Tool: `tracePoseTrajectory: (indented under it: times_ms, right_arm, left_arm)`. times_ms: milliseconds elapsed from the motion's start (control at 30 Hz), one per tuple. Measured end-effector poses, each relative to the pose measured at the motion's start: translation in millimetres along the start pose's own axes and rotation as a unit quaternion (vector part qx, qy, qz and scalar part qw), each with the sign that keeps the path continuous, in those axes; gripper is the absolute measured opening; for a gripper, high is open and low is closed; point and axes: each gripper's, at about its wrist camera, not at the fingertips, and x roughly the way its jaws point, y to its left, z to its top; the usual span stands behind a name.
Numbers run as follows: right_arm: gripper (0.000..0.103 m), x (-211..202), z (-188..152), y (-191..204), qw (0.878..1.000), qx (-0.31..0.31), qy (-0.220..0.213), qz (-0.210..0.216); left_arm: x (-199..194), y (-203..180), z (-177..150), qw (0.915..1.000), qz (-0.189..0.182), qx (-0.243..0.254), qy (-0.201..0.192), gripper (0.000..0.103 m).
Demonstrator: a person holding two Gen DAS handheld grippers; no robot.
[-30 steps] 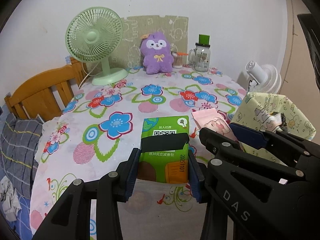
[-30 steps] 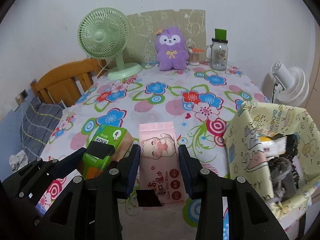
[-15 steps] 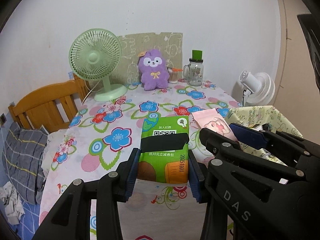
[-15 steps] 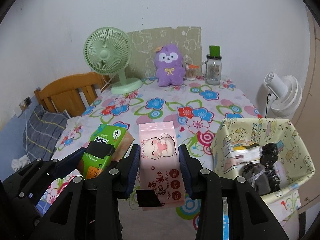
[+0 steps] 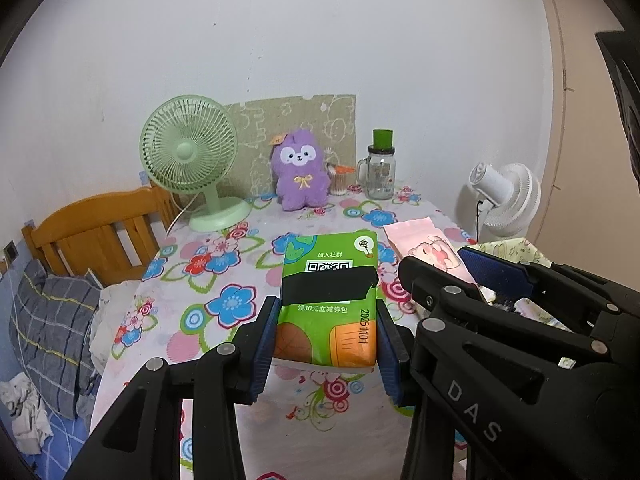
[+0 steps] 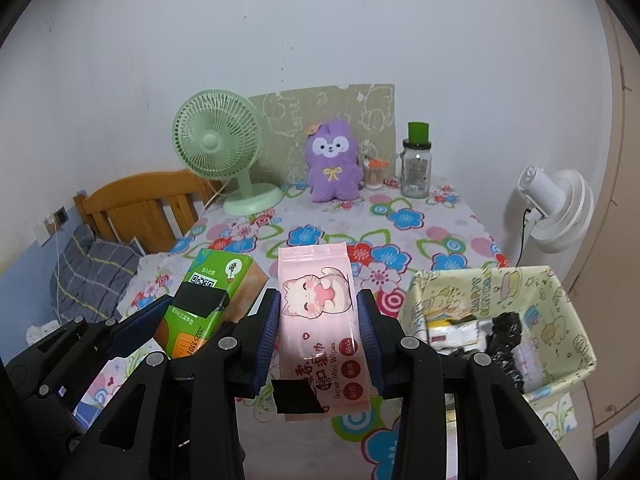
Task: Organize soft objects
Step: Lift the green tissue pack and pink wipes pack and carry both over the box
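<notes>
My left gripper [image 5: 326,334] is shut on a green tissue pack [image 5: 330,280] and holds it up above the flowered table [image 5: 224,276]. My right gripper [image 6: 318,330] is shut on a pink wet-wipes pack [image 6: 320,312] with a cartoon cat, also lifted off the table. The two packs hang side by side: the green tissue pack [image 6: 208,300] shows left of the pink one, and the pink pack [image 5: 430,250] shows right of the green one. A yellow printed fabric bin [image 6: 556,300] with several items inside stands to the right, at the table's near corner.
At the table's far edge stand a green desk fan [image 6: 224,148], a purple plush toy [image 6: 334,162], a glass jar [image 6: 416,168] with a green lid and a printed board [image 6: 332,120]. A white fan [image 6: 560,208] stands right of the table. A wooden bed frame [image 6: 148,200] with grey bedding lies left.
Both grippers have risen and drawn back with their packs. The table now sits lower and farther in both views, and the bin's inside shows more fully.
</notes>
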Motion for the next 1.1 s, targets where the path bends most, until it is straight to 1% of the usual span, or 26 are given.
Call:
tracePoseTrajectory:
  times_ms: [300,567,867,1100]
  right_arm:
    - [0.042,-12.2,4.3,-22.7,1.0,0.006,-0.011,-0.005]
    - [0.042,-17.7,3.5,-53.3,1.0,0.017,-0.015,-0.018]
    - [0.042,-18.4,0.1,-90.0,0.998,0.034,-0.016,-0.041]
    - [0.042,-11.7,-3.8,-115.9,0.997,0.048,-0.008,-0.061]
  left_arm:
    - [-2.3,-23.1,7.6,0.9999,-0.012,0.004,-0.011,0.046]
    - [3.4,-54.1,12.8,0.9993,-0.03,0.018,-0.012,0.046]
    - [19.3,-90.8,18.6,0.9977,-0.055,0.039,-0.005,0.046]
    - [36.8,-112.2,20.0,0.9959,-0.077,0.048,0.006,0.046]
